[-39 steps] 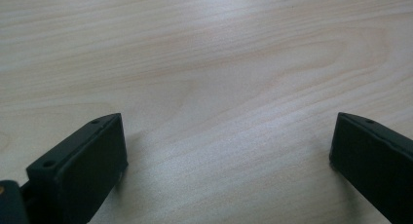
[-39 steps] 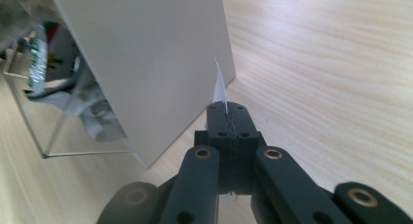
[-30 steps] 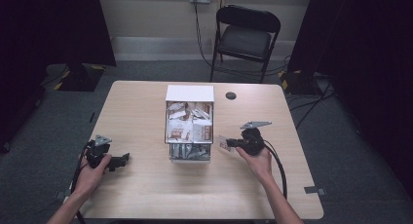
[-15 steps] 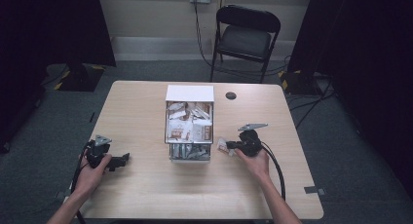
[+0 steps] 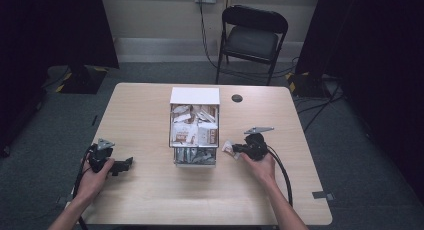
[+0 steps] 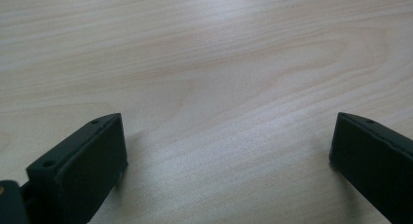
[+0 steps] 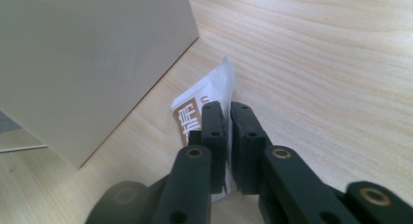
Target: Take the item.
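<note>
The pale wooden worktop [image 5: 150, 200] fills the middle of the high view. At its centre stands a white, open-topped box [image 5: 194, 126] packed with packets. Just right of the box, the right gripper [image 5: 235, 150] has its fingers [image 7: 214, 131] clamped on a small white-and-brown paper sachet [image 7: 207, 95]; they have just been easing apart slightly. At lower left, the left gripper [image 5: 126, 163] rests with fingers [image 6: 83, 160] wide apart, holding nothing.
</note>
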A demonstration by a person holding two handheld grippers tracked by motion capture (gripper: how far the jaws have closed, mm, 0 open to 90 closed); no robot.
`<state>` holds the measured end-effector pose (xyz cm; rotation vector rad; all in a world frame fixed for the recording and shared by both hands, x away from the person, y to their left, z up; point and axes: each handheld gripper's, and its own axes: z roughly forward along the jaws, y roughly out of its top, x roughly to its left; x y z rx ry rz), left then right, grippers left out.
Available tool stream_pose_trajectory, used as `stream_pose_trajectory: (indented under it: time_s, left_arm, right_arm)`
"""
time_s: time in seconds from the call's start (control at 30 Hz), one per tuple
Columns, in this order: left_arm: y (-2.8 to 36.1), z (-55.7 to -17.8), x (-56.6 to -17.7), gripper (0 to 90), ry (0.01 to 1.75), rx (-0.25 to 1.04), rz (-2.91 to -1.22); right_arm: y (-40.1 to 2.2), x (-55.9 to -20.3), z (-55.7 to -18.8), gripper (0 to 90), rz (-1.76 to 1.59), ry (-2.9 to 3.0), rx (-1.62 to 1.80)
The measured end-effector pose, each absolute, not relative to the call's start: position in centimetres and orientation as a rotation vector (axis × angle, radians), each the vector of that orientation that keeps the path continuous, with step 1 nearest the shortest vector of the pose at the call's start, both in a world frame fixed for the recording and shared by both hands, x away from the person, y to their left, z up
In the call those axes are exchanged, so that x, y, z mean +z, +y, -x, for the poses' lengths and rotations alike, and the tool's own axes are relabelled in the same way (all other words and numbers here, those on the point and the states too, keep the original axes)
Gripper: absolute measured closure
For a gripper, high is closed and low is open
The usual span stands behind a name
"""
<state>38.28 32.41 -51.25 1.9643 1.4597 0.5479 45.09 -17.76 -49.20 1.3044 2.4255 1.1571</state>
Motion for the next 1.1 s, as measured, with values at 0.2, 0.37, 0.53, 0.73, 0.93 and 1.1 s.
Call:
stream_pose_trajectory:
  time_s: [0.2, 0.37, 0.53, 0.73, 0.93, 1.1]
  left_arm:
    - [32.4, -38.3, -51.3, 0.0, 1.460, 0.548, -1.965]
    - [32.4, -38.3, -51.2, 0.0, 1.460, 0.548, -1.965]
    - [32.4, -38.3, -51.3, 0.0, 1.460, 0.548, -1.964]
    - [32.4, -38.3, -51.3, 0.0, 1.460, 0.548, -1.965]
    - [32.4, -38.3, -51.3, 0.0, 1.460, 0.548, -1.965]
    - [32.4, -38.3, -51.3, 0.0, 1.460, 0.548, -1.964]
  right_arm:
    - [-17.8, -49.3, -45.2, 75.1, -1.319, 2.398, 1.134]
    - [-18.0, -49.2, -45.3, 65.8, -1.339, 2.369, 1.145]
    - [-18.0, -49.1, -45.3, 52.9, -1.345, 2.353, 1.162]
    - [-18.1, -48.9, -45.3, 34.9, -1.355, 2.343, 1.188]
    - [-18.5, -48.4, -45.3, 24.9, -1.393, 2.292, 1.183]
    - [-19.2, -47.3, -44.8, 19.4, -1.415, 2.241, 1.203]
